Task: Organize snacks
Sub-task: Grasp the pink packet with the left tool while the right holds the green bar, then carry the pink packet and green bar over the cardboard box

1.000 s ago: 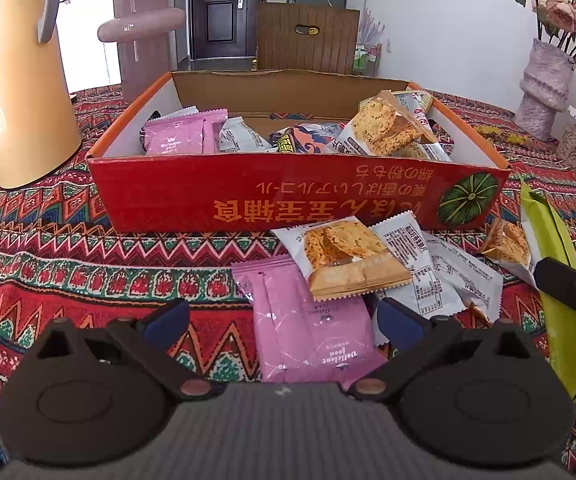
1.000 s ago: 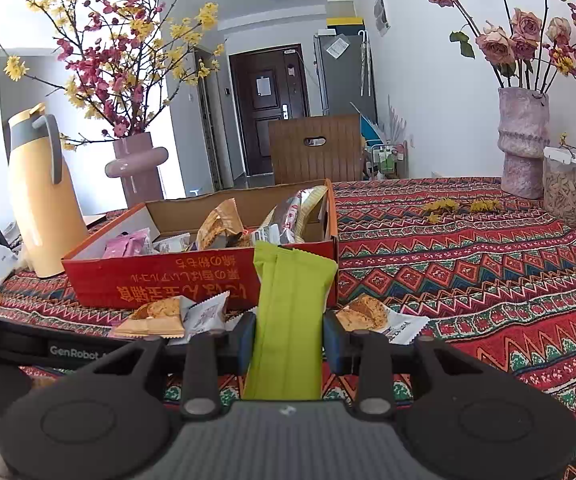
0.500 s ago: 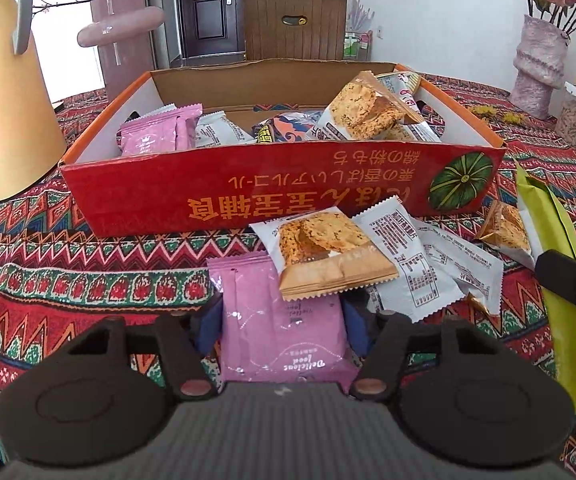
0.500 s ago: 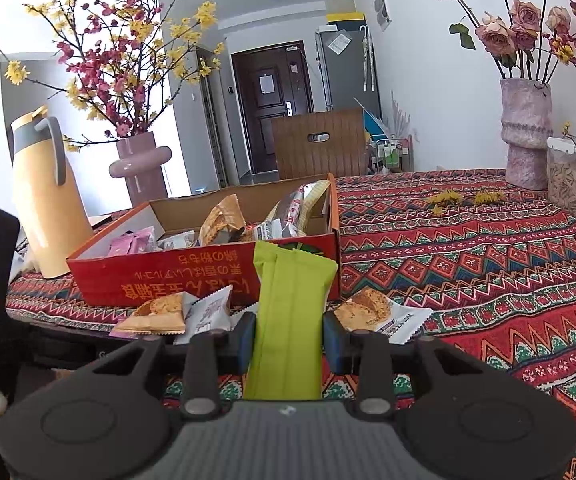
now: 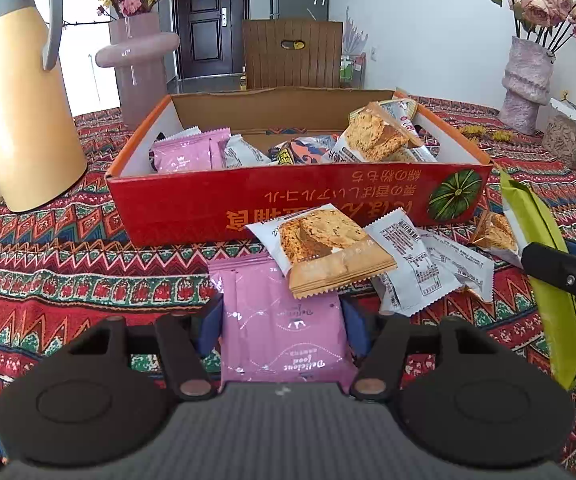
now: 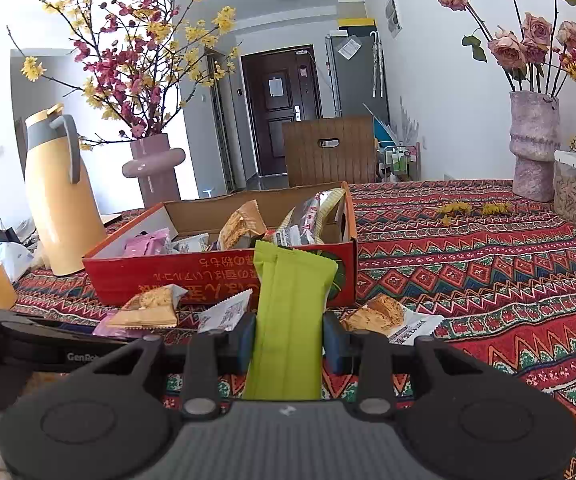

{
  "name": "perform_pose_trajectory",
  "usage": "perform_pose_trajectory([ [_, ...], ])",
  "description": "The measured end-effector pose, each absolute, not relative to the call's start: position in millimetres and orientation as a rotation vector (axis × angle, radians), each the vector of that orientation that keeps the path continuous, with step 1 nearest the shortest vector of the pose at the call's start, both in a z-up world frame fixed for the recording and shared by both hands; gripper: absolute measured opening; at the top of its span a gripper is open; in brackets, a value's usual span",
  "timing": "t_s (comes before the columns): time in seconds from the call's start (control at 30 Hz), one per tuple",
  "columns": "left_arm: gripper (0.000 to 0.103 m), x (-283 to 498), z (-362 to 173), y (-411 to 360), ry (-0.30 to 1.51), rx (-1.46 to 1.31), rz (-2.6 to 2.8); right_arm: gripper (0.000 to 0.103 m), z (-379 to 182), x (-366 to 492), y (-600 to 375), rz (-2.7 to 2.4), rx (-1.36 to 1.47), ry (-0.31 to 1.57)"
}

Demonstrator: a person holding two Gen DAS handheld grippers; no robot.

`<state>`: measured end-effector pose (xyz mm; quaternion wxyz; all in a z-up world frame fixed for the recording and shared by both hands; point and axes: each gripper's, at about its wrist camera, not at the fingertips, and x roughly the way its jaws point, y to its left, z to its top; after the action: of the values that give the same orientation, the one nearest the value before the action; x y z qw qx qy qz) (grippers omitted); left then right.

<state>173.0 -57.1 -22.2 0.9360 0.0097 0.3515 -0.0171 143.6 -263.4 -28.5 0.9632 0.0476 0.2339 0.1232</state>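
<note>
The left gripper [image 5: 282, 322] has just clamped its jaws onto the pink packet [image 5: 284, 320], lying in front of the red box [image 5: 248, 196], likely to lift it in. The right gripper [image 6: 288, 340] pinches the green packet [image 6: 290, 312] upright before that box. Only the left view shows the biscuit packet [image 5: 328, 252] overlapping the pink one.

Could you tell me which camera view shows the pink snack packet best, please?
The left wrist view: the pink snack packet lies face-up between the left gripper pads, partly under a biscuit packet. The right wrist view shows only a pink sliver beneath that packet.
</note>
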Motion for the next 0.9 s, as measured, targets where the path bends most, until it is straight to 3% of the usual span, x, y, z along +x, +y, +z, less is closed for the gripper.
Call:
perform_pose_trajectory([
  [0.4, 0.062, 148, -16, -63, 0.633, 0.219, -0.013, 0.034, -17, 127, -253, 0.256, 0.073, 0.447],
  [0.9, 0.062, 142, -1, -53, 0.589, 0.204, -0.002, 0.034, -8, 127, -248, 0.259, 0.062, 0.432],
])
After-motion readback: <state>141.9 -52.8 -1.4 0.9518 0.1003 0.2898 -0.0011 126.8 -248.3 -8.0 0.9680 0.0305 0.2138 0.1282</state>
